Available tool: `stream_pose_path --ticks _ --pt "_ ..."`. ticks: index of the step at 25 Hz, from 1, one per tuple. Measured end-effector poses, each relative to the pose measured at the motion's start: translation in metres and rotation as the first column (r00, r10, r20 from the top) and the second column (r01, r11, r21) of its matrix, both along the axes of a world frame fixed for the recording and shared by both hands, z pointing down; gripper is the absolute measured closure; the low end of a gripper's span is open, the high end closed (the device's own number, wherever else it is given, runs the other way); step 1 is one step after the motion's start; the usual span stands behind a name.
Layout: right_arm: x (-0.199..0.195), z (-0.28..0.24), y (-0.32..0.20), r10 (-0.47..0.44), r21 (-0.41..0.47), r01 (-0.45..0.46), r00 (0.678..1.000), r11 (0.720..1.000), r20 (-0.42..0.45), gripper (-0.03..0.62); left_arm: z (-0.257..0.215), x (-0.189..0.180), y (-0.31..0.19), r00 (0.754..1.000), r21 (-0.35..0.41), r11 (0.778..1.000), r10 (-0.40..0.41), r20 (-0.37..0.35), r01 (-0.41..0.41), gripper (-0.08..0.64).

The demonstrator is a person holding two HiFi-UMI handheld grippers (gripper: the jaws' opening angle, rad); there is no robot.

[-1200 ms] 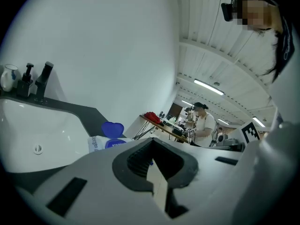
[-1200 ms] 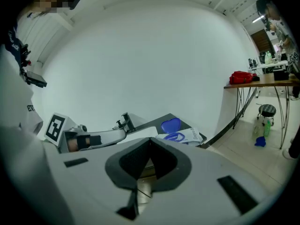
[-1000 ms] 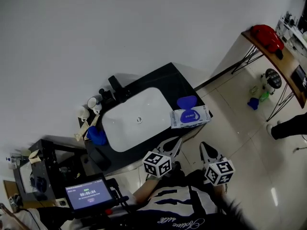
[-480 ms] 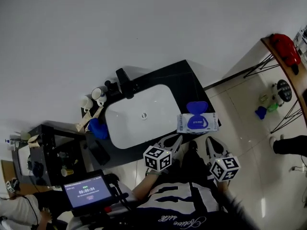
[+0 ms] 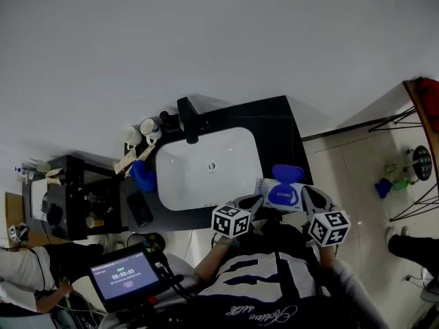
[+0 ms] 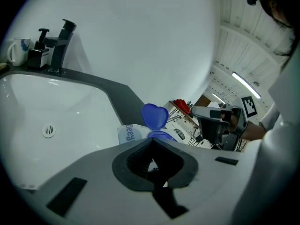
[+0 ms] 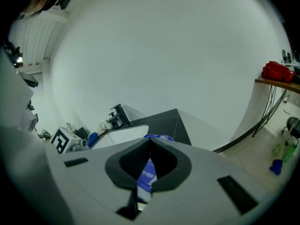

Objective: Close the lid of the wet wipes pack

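The white and blue wet wipes pack (image 5: 273, 190) lies on the dark counter (image 5: 274, 125) to the right of the sink, its blue lid (image 5: 288, 174) standing open. My left gripper (image 5: 256, 199) sits at the pack's near left corner, jaws shut and holding nothing. My right gripper (image 5: 306, 192) is at the pack's near right end, also shut and holding nothing. In the left gripper view the pack (image 6: 126, 134) and raised lid (image 6: 154, 115) show just beyond the left gripper (image 6: 151, 140). In the right gripper view the pack (image 7: 147, 175) shows behind the right gripper (image 7: 150, 139).
A white sink basin (image 5: 206, 170) with a black faucet (image 5: 188, 120) fills the counter's left part. Cups (image 5: 147, 127), a blue object (image 5: 143, 177) and a black phone (image 5: 139, 210) lie along its left. A tablet showing a timer (image 5: 123, 276) is at lower left, beside a black shelf (image 5: 75, 197).
Both grippers have come forward to the wipes pack and now flank its near edge. The head view has swung, so the counter sits lower and more central.
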State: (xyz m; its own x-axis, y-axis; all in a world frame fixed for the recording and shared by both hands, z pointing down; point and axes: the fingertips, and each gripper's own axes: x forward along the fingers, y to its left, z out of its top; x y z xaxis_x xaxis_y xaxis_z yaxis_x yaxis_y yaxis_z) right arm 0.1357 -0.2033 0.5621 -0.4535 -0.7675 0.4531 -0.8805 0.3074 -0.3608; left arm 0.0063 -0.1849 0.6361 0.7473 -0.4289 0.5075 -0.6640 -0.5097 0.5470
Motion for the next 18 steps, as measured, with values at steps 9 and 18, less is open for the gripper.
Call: stream_pose_path --ticks 9,18 --pt "0.030 0.036 -0.057 -0.077 -0.098 0.074 0.997 0.992 -0.026 0.594 0.021 0.003 -0.005 0.996 -0.130 0.988 -0.081 0.037 0.086 0.558" --pt "0.022 0.073 -0.080 -0.186 -0.235 0.182 0.982 0.955 0.004 0.594 0.034 0.003 -0.001 0.991 -0.181 0.976 -0.109 0.079 0.122 0.559"
